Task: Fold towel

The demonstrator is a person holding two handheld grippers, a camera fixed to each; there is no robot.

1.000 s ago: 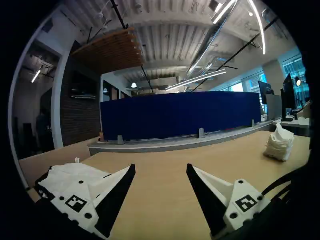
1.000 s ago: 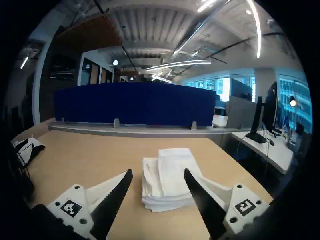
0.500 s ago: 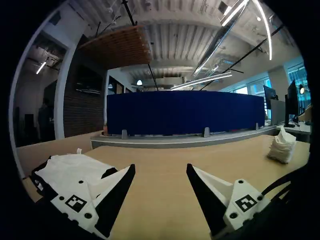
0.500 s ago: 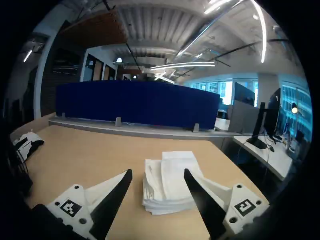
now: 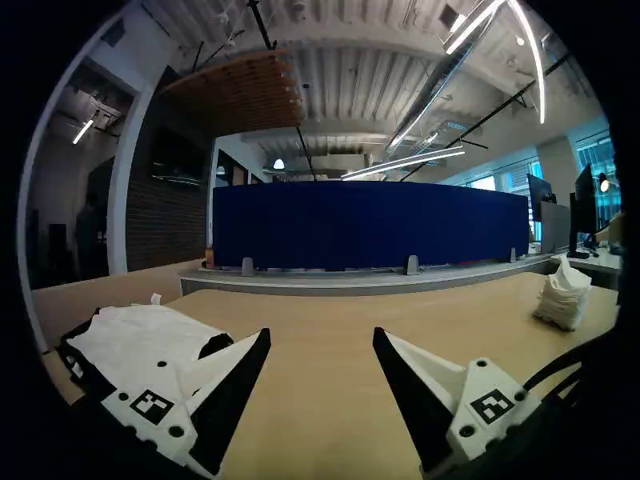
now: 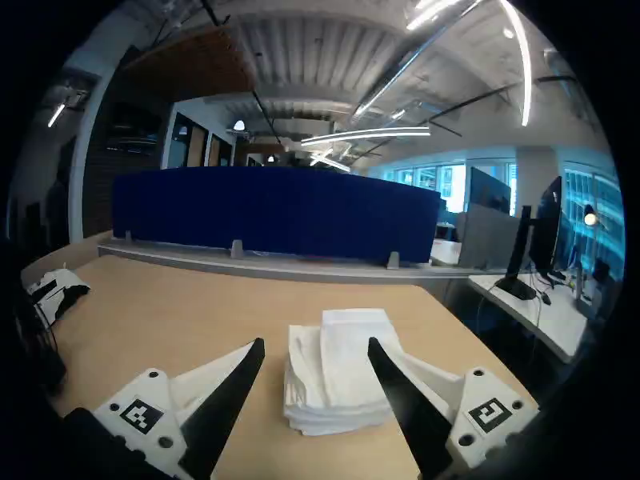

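Note:
A stack of folded white towels [image 6: 340, 372] lies on the wooden table [image 6: 176, 312], just ahead of my right gripper [image 6: 315, 342]. That gripper is open and its right finger [image 6: 400, 400] overlaps the stack's edge without touching it. The same stack [image 5: 564, 294] appears far right in the left gripper view. My left gripper [image 5: 320, 332] is open over bare table [image 5: 320, 320] with nothing between its fingers. A loose white towel [image 5: 136, 336] lies crumpled on something black just beyond its left finger [image 5: 232, 384]. The same towel [image 6: 54, 286] appears far left in the right gripper view.
A blue partition [image 5: 360, 228] on a grey rail closes off the table's far edge. Desks with monitors [image 6: 544, 224] stand beyond the table's right edge. Bare wood stretches between the two white piles.
Both views have shifted only slightly. The folded stack and the loose towel have not moved, and both grippers stay open.

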